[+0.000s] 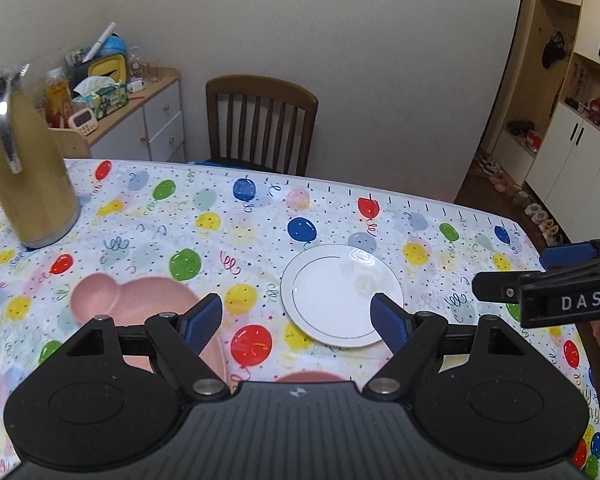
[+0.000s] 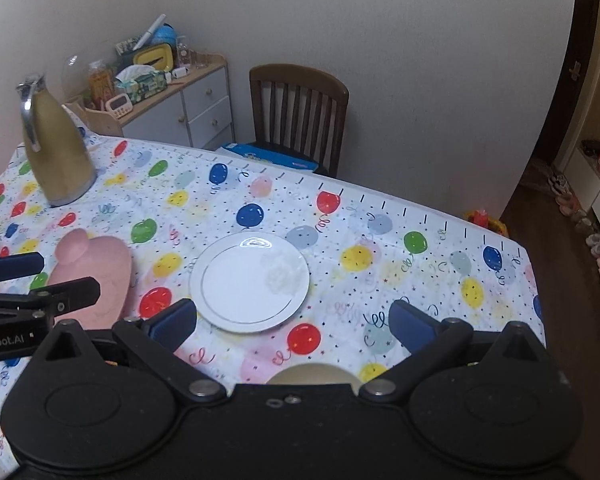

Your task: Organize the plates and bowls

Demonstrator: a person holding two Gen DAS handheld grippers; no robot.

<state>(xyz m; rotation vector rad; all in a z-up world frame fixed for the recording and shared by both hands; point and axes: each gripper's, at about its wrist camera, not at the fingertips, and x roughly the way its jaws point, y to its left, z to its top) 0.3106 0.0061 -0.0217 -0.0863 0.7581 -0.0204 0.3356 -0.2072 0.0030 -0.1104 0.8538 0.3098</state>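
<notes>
Both tools, left tool and right tool, gape unloaded above the surface; slide one finger under white plate's near rim, then stack onto pink dish, possibly a divided plate.

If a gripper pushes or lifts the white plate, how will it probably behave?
The white plate looks glazed and glossy, so it is probably stiff, breakable and slippery between the pads. It lies flat on the balloon tablecloth, so a push would likely slide it, not tip it. Its low rim seems hard to grasp.
</notes>
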